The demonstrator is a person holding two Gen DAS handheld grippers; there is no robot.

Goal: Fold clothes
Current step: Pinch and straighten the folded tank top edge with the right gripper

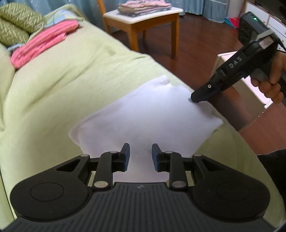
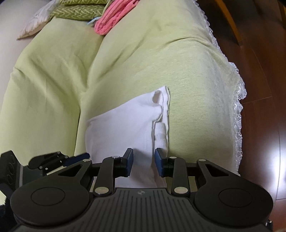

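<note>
A white garment (image 1: 143, 114) lies folded into a rough rectangle on the light green bed cover (image 1: 62, 75). It also shows in the right wrist view (image 2: 125, 125) with its layered hems along the right side. My left gripper (image 1: 140, 157) is open and empty, just above the garment's near edge. My right gripper (image 2: 143, 163) is open and empty over the garment's other edge. In the left wrist view the right gripper (image 1: 194, 100) comes in from the right, its tip touching the garment. The left gripper (image 2: 71, 158) shows low at the left of the right wrist view.
A pink garment (image 1: 41, 41) lies crumpled further up the bed beside green patterned pillows (image 1: 16, 23). A wooden stool (image 1: 143, 19) with a stack of folded clothes (image 1: 144, 7) stands on the dark wood floor (image 1: 205, 35). The cover's lace edge (image 2: 237, 110) hangs over the bed's side.
</note>
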